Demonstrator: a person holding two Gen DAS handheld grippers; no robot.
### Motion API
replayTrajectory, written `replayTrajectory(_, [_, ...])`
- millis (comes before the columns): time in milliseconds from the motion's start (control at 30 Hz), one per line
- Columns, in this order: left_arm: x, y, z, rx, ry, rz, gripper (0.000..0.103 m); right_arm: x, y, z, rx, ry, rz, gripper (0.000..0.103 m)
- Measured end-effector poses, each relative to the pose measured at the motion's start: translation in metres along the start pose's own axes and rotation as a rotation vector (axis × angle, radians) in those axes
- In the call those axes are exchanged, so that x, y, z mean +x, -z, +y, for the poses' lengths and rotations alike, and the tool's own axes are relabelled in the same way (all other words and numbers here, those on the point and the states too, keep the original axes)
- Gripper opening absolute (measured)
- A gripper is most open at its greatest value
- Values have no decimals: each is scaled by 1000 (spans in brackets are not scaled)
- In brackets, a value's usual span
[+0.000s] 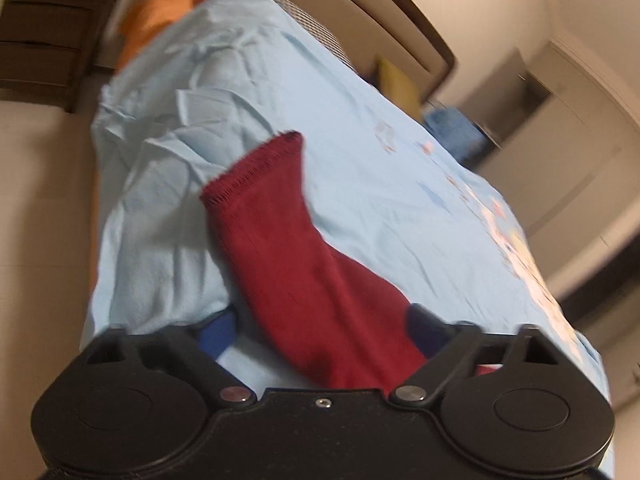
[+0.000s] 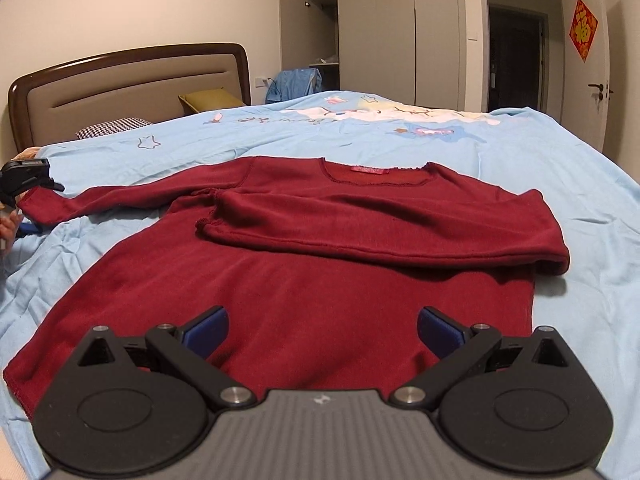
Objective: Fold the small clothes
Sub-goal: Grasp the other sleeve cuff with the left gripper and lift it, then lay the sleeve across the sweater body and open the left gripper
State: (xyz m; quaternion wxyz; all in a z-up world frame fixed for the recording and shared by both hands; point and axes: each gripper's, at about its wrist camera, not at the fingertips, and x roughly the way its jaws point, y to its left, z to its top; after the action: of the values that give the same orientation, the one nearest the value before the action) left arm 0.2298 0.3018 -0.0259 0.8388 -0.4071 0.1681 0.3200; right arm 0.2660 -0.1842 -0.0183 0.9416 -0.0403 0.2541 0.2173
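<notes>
Left wrist view: rolled hard to one side, so the bed [image 1: 400, 184] ran diagonally across the picture and the room looked tipped. It sat very close over the end of one sleeve [image 1: 288, 248], the left gripper [image 1: 320, 324] filling the bottom edge, and faced along the bed toward the headboard [image 1: 400, 12]. Blurred throughout.

Right wrist view: level and steady, low above the hem of the red top [image 2: 320, 280], right gripper [image 2: 322, 330] in the foreground. It faced across the bed toward the wardrobe [image 2: 380, 32] and doorway [image 2: 516, 56].

Shared ground: blue cover, headboard, the same sleeve; the left gripper itself showed at the right view's far left edge.
</notes>
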Motion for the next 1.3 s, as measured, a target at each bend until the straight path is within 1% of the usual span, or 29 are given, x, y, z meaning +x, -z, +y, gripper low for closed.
replayTrajectory(33, [1,0,-2,7,-25,-18,63,0,1,1,1,0,5,103])
replayTrajectory(67, [2,0,-3,19,-42,-36,43,-1,3,1,1,-2,10,103])
replayTrajectory(100, [4,-1,-3,30,-65,-51,35,-1,4,1,-1,-3,15,103])
replayTrajectory(133, [6,-2,-3,33,-75,-60,20,-1,6,2,-3,-2,20,103])
replayTrajectory(167, [8,-4,-1,29,-76,-68,9,-1,7,2,-6,-2,24,103])
replayTrajectory(200, [10,-6,2,19,-73,-73,9,-1,9,3,-8,-1,27,103])
replayTrajectory(267, [10,-13,3,10,-38,-91,8,-1,10,4,-11,-1,30,103])
replayTrajectory(333, [6,-22,-5,53,-4,-138,8,-1,12,4,-12,-2,28,103])
replayTrajectory(400, [-2,-32,-18,111,59,-199,8,-1,12,3,-5,-3,23,103])
replayTrajectory(533, [-28,-45,-65,261,227,-307,8,-2,13,1,16,-6,10,103])
replayTrajectory(633, [-50,-39,-110,393,358,-371,7,-5,12,1,25,-5,-1,103])
replayTrajectory(700, [-63,-29,-142,464,452,-384,7,-9,12,0,28,0,-12,103])
replayTrajectory(800, [-79,-6,-186,545,590,-373,7,-16,11,-4,36,14,-27,103])
replayTrajectory(900, [-93,25,-228,613,737,-331,7,-24,12,-10,50,35,-41,103])
replayTrajectory(967, [-99,53,-255,671,828,-278,7,-31,14,-17,62,55,-47,103])
replayTrajectory(1033, [-101,84,-277,735,897,-213,7,-38,17,-24,79,75,-50,103])
replayTrajectory(1100, [-98,120,-296,824,940,-141,7,-44,22,-31,98,94,-50,103])
replayTrajectory(1167, [-90,157,-307,894,965,-67,7,-50,27,-39,116,113,-48,103])
replayTrajectory(1300, [-64,217,-313,969,991,126,6,-61,37,-52,149,152,-39,103])
